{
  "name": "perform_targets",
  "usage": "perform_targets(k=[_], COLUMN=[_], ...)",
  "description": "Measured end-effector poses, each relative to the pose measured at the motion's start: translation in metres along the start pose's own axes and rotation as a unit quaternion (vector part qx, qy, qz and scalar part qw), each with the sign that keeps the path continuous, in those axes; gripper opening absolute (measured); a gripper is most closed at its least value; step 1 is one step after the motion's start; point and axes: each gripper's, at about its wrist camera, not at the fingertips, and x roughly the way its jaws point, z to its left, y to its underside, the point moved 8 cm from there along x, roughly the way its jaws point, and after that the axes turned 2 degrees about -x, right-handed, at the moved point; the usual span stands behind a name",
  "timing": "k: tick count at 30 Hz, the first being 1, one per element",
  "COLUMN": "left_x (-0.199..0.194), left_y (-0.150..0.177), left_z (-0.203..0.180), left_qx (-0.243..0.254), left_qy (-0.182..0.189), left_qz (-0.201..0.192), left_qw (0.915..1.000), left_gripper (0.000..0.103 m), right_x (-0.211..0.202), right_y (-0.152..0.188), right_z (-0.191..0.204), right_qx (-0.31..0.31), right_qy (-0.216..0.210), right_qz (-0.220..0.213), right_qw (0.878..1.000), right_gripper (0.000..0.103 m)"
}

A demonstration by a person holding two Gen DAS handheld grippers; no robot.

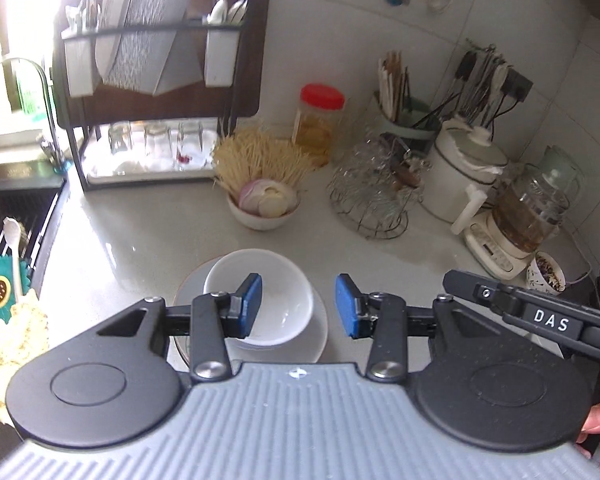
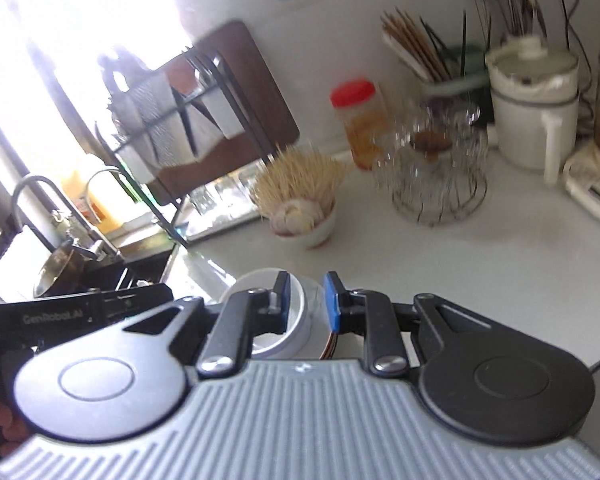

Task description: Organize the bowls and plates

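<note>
Left tongs (image 1: pixel 299 306) angled down, empty, gaping over bowl (image 1: pixel 260 296), right tongs (image 2: pixel 307 300) narrow, empty

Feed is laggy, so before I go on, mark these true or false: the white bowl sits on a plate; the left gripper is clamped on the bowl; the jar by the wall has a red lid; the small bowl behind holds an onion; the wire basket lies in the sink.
1. The white bowl sits on a plate: true.
2. The left gripper is clamped on the bowl: false, its jaws stand apart, holding nothing.
3. The jar has a red lid: true.
4. The small bowl holds an onion: true.
5. The wire basket lies in the sink: false, it stands on the counter.
</note>
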Motion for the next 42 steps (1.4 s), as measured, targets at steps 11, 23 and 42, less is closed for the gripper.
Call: perform_targets(k=[11, 23, 42], left_x=[-0.096, -0.165, -0.179], left_y=[0.046, 0.110, 0.172], left_z=[-0.053, -0.073, -0.092], left_qx=[0.009, 0.000, -0.006], left_qy=[-0.009, -0.030, -0.046], left_qz=[-0.047, -0.062, -0.044], left_qw=[0.9988, 0.9976, 0.9979], left_gripper=[0.046, 0.046, 0.047], right_x=[-0.094, -0.157, -0.188], right_y=[0.022, 0.064, 0.111], right_z=[0.008, 0.017, 0.015], right_qx=[-0.030, -0.040, -0.057], right_qy=[-0.013, -0.018, -0.004], right_qz=[-0.049, -0.053, -0.036], right_qw=[0.998, 0.998, 0.998], right_gripper=[0.023, 0.023, 0.023])
